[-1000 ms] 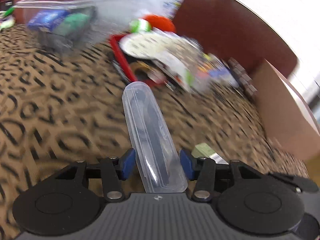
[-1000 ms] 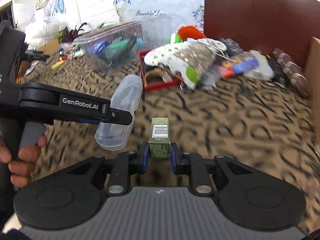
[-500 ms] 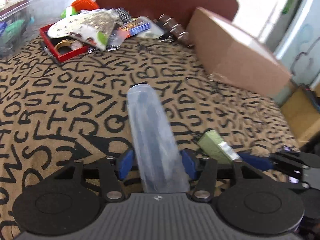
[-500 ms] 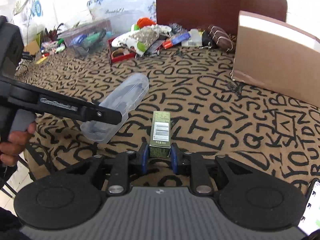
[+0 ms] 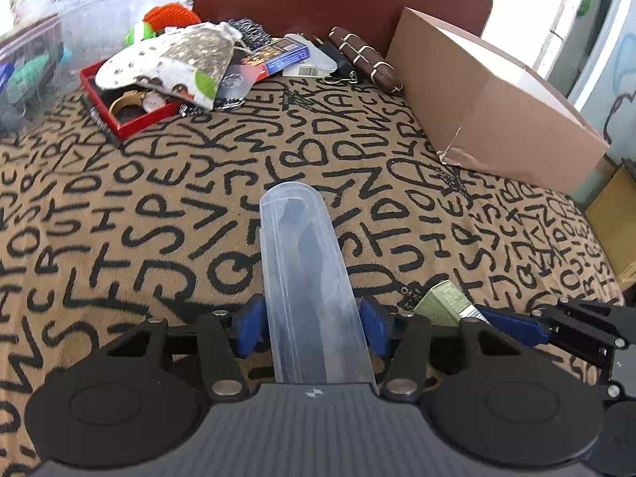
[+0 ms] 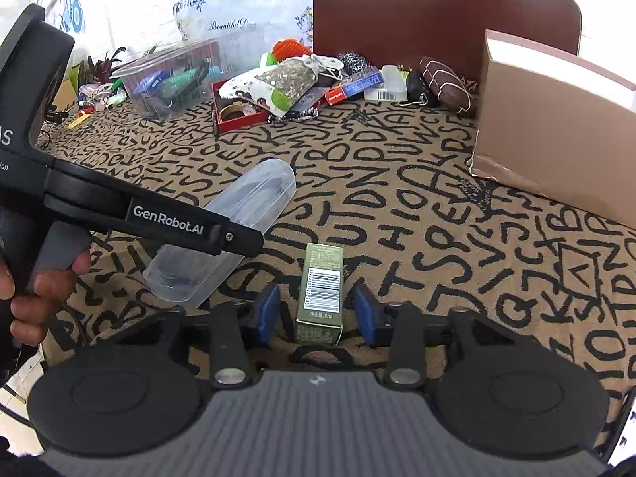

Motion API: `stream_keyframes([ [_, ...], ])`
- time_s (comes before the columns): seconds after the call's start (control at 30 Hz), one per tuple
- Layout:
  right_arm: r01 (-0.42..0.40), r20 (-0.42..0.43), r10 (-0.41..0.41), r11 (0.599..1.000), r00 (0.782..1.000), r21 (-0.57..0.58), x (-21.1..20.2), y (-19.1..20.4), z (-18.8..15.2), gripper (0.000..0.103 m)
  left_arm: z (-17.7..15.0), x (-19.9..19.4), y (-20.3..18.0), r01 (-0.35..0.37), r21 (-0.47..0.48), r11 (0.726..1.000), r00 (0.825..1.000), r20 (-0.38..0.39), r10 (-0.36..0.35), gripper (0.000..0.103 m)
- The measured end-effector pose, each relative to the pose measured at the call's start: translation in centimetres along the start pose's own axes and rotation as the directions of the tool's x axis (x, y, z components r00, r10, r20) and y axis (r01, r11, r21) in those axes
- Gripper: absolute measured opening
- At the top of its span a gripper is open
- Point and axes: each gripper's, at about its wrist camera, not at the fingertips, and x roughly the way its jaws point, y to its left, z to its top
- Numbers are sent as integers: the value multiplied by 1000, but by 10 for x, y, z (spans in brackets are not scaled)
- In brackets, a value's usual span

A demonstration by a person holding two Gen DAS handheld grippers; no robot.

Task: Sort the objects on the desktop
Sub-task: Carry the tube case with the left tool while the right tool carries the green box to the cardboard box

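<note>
Nearest the right wrist camera, the right gripper [image 6: 316,312] is seen with its jaws opening: a clear gap shows between each blue pad and the small green box [image 6: 321,294], which stands between them on the letter-patterned tablecloth [image 6: 397,198], barcode face up. In the left wrist view the left gripper [image 5: 312,328] has its jaws closing on the clear plastic case [image 5: 308,278]; the blue pads lie against both sides of the case, which is held lengthwise and juts forward above the cloth, with a dark object dimly visible inside it. From the right wrist camera the same case [image 6: 226,234] is seen slanting across the left gripper's arm, with the person's hand [image 6: 37,286] wrapped round the grey handle at the left edge. In the left view the green box [image 5: 443,304] and a blue pad of the right gripper are seen just to the right. Farther off, a brown cardboard box [image 6: 552,119] lies on the cloth at the right. At the far edge, a red tray [image 6: 238,113] partly covered by a spotted cloth pouch [image 6: 274,79], a clear bin [image 6: 175,75] of coloured items and a brown bundle tied with string [image 6: 447,83] are gathered before a dark red-brown board [image 6: 437,16].
</note>
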Motion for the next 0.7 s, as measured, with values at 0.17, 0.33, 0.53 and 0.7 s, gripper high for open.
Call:
stream_keyframes([
  [0.17, -16, -5, 16, 1000, 1000, 7, 6, -1, -1, 22, 1, 2, -7, -18, 55, 998, 1000, 9, 17, 48],
  [0.33, -47, 32, 45, 998, 998, 46, -7, -7, 2, 21, 7, -6, -16, 39, 55, 998, 999, 25, -41, 46],
  [0.53, -13, 139, 2, 997, 990, 82, -39, -35, 20, 21, 37, -20, -45, 147, 75, 986, 985, 84, -153, 47],
  [0.7, 54, 239, -76, 994, 968, 98, -69, -70, 43, 21, 82, -30, -81, 240, 105, 965, 956, 145, -254, 47],
])
